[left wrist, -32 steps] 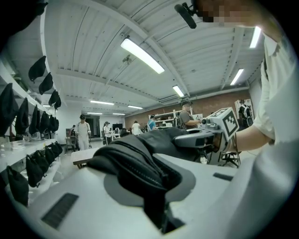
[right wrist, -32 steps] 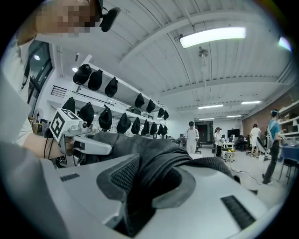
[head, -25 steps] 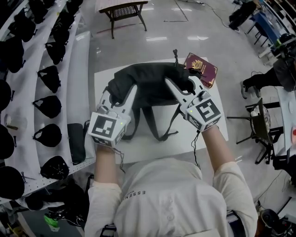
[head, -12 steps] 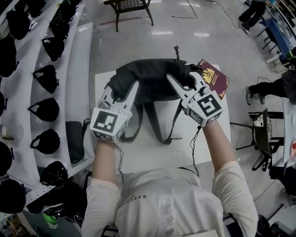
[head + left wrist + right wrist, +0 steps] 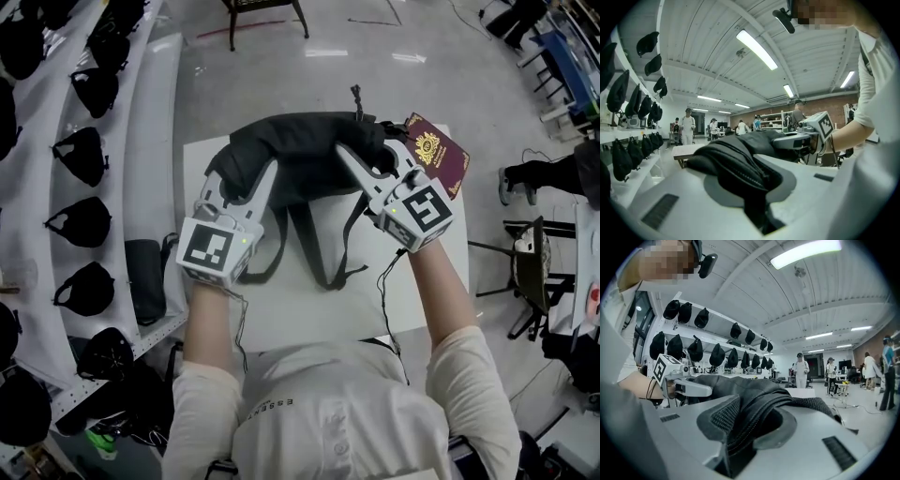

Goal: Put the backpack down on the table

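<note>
A black backpack [image 5: 305,155] lies across the far half of the white table [image 5: 309,309], its straps [image 5: 314,248] trailing toward me. My left gripper [image 5: 236,183] is shut on the bag's left end; in the left gripper view the black fabric [image 5: 740,164] is pinched between the jaws. My right gripper [image 5: 367,161] is shut on the right end, where ribbed fabric and a zipper seam [image 5: 750,423] fill the jaws. In each gripper view the other gripper shows across the bag: the right gripper [image 5: 806,137] and the left gripper [image 5: 682,383].
A dark red passport booklet [image 5: 436,155] lies at the table's far right corner, beside the bag. White shelves with several black bags [image 5: 80,155] run along the left. A chair [image 5: 530,272] stands on the right and a bench [image 5: 262,11] beyond the table.
Both grippers have shifted the backpack slightly farther across the table and lowered it, keeping their hold. The straps now lie flatter on the tabletop.
</note>
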Tool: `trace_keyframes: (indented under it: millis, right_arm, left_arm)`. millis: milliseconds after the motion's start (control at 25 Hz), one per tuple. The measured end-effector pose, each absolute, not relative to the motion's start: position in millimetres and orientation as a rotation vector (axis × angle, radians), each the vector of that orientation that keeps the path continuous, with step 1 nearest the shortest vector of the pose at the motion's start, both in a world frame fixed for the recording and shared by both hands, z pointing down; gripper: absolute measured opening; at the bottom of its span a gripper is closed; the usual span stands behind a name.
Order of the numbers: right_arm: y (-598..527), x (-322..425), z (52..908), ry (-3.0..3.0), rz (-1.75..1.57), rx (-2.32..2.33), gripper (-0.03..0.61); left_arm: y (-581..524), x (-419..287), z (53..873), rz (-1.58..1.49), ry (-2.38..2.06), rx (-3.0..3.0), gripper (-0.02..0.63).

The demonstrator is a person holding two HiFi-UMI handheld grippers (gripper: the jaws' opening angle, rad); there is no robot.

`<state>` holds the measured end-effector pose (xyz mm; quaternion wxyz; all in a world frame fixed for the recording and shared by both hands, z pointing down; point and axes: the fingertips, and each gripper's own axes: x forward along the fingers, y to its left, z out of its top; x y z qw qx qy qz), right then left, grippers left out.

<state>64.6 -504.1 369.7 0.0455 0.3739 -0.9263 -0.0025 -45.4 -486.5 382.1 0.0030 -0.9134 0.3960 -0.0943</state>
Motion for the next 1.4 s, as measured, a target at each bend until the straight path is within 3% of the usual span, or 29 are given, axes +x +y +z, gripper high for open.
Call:
trace_keyframes:
  millis: [880, 1400]
  right_arm:
    - [-406.2, 90.7, 424.7, -2.792, 0.438, 1.132, 0.11]
    - [-331.6, 91.0, 459.5, -2.777, 0.538, 1.094, 0.115]
  left_arm:
    - [-383.6, -23.3, 432.9, -0.338, 1.295, -3.06, 0.058]
    - [-308.1, -26.1, 470.3, -0.325, 1.368, -3.117, 0.064]
